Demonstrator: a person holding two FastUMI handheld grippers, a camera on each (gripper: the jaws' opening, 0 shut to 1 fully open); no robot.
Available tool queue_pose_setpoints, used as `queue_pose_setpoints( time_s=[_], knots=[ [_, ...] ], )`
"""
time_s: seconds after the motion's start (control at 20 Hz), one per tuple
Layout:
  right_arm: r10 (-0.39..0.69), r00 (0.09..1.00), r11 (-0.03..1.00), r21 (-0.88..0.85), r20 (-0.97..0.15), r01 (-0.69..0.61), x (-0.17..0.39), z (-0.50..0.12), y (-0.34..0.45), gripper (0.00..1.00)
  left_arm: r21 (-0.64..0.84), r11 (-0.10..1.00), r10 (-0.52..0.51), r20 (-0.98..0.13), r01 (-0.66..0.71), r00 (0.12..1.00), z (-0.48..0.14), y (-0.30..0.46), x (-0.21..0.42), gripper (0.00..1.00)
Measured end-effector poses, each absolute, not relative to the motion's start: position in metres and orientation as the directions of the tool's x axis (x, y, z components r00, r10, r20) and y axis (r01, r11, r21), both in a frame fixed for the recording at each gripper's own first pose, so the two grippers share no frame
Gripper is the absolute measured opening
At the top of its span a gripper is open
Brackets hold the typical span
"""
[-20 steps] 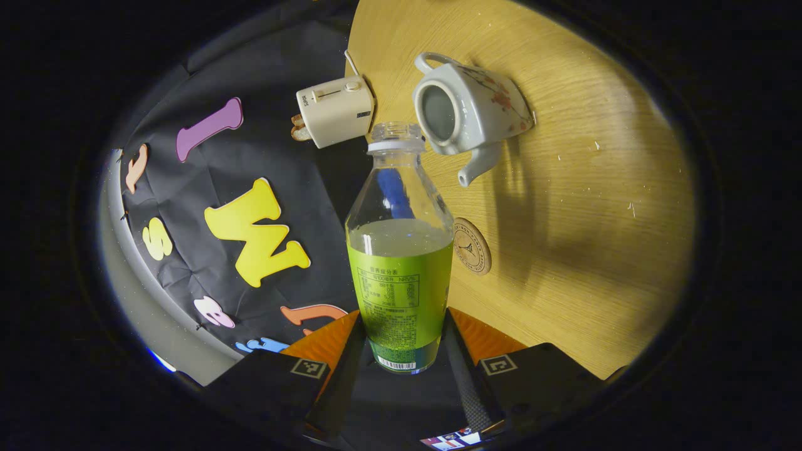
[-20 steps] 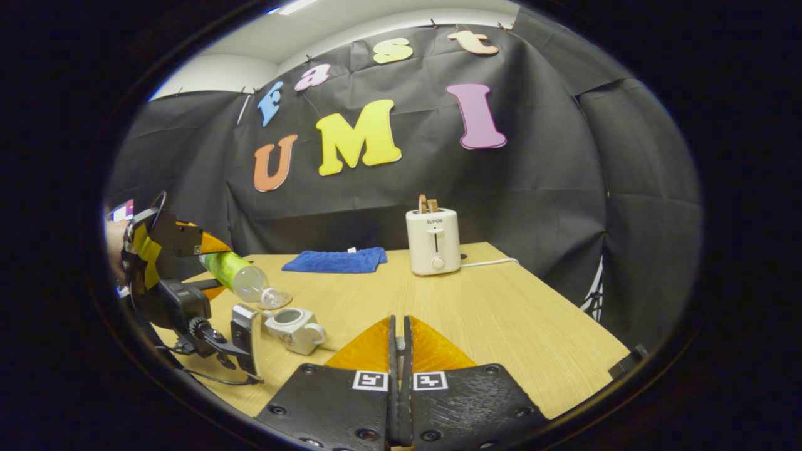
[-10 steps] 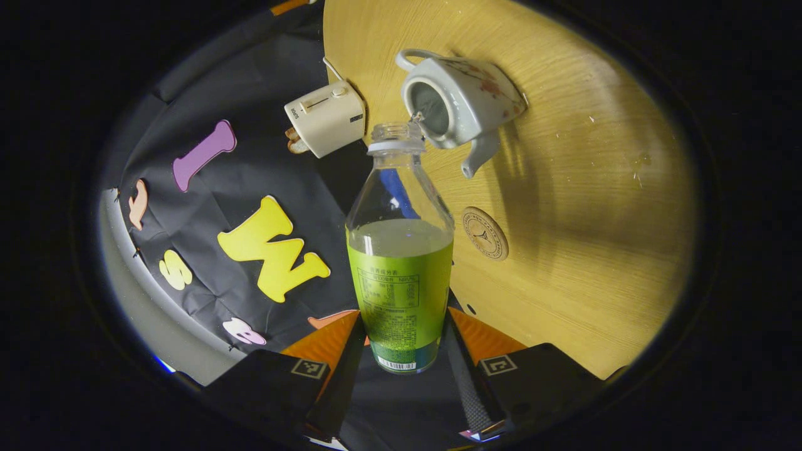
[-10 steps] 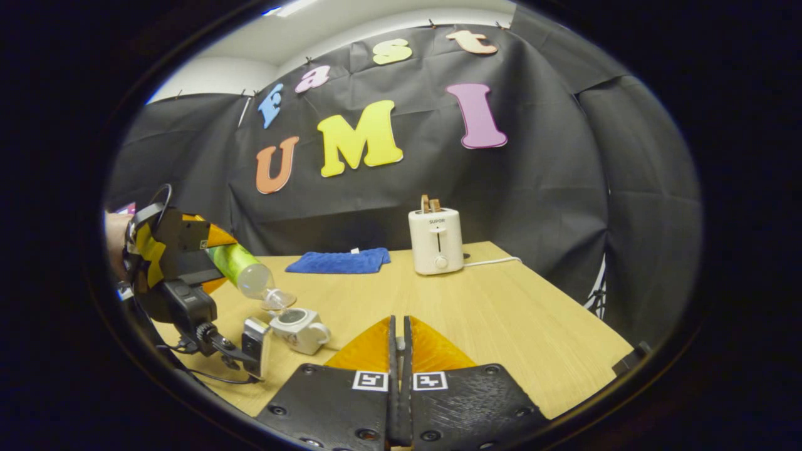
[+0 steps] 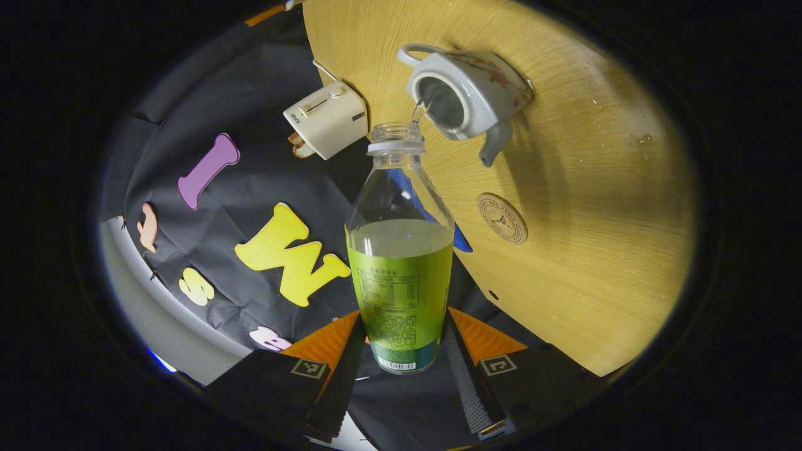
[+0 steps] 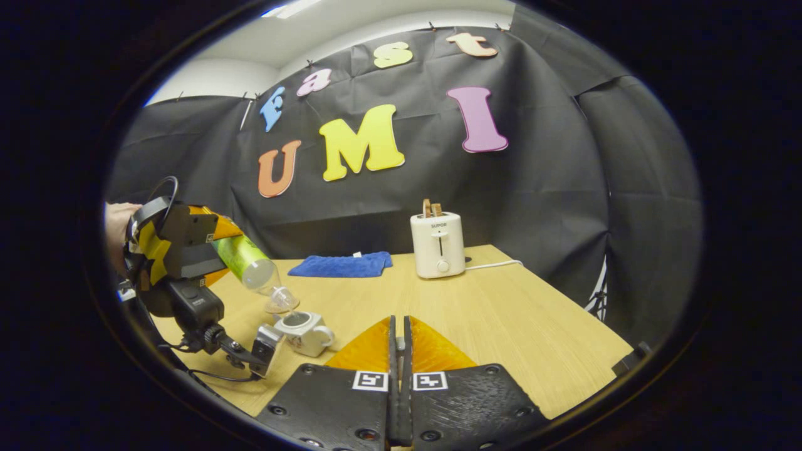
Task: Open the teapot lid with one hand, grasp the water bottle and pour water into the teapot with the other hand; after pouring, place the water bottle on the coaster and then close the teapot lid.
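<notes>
Water bottle tipped, pinched in the left hand-held gripper, mouth just over the lidless teapot. One coaster beside it, open desk beyond. One toaster and blue cloth well ahead. Right hand-held gripper pressed together.

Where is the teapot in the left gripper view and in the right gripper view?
Left gripper view: teapot at the top centre, just beyond the water bottle mouth.
Right gripper view: teapot at the lower left, under the tilted water bottle.
Shared landmark: the white toaster.
</notes>
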State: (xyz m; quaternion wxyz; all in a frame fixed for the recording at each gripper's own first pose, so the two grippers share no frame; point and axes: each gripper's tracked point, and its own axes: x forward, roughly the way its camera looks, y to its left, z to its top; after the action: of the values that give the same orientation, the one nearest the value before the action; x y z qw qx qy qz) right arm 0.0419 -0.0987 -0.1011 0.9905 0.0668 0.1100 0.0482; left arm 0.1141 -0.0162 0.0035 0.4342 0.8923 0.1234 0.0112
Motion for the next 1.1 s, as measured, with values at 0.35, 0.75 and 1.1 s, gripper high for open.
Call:
queue_pose_setpoints(
  time_s=[0.35, 0.75, 1.1],
  knots=[
    [0.116, 0.971, 0.985, 0.146, -0.208, -0.087, 0.039, -0.101, -0.098, 0.00, 0.746, -0.636, 0.223, -0.069, 0.199, 0.972, 0.009, -0.023, 0.113, 0.73],
    [0.105, 0.975, 0.987, 0.142, -0.198, -0.078, 0.039, -0.096, -0.101, 0.00, 0.787, -0.591, 0.211, -0.062, 0.178, 0.976, 0.013, -0.025, 0.118, 0.73],
    [0.092, 0.977, 0.988, 0.139, -0.193, -0.066, 0.035, -0.089, -0.101, 0.00, 0.899, -0.414, 0.183, -0.072, 0.144, 0.980, -0.003, -0.010, 0.118, 0.73]
  ],
)
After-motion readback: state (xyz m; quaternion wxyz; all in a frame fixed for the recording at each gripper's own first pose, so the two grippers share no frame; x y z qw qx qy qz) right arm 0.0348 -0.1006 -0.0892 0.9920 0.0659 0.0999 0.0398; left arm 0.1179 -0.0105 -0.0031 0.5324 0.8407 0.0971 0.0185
